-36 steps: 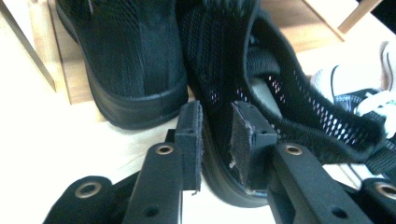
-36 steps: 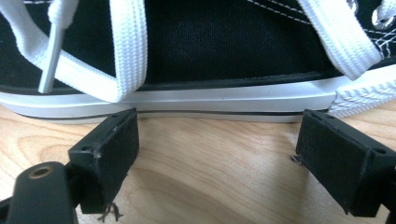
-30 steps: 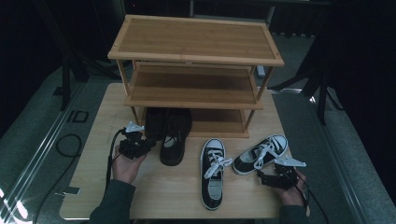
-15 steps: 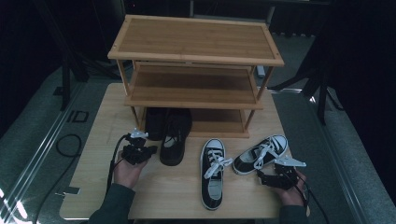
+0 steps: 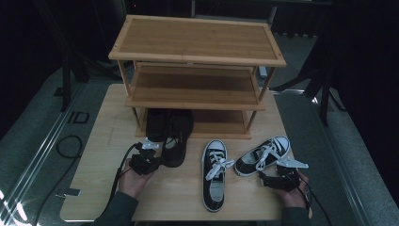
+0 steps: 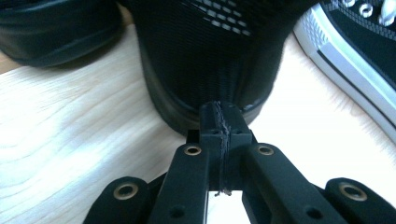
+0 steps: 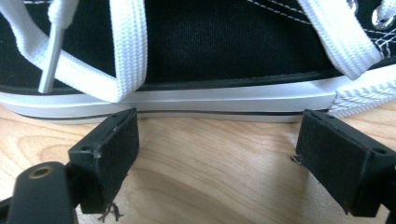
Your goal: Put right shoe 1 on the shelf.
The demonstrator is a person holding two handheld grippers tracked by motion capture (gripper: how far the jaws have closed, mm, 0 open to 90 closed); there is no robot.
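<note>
Left gripper, jaws pinched together, is nosing the black shoe's heel; shoe is stretching toward frame top.

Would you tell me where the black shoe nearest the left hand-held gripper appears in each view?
High view: black shoe left of centre, before the rack's bottom shelf.
Left gripper view: top centre, just beyond the shut jaw tips.
Right gripper view: faces a white-soled sneaker instead.
Shared landmark: the pale wooden tabletop.
</note>
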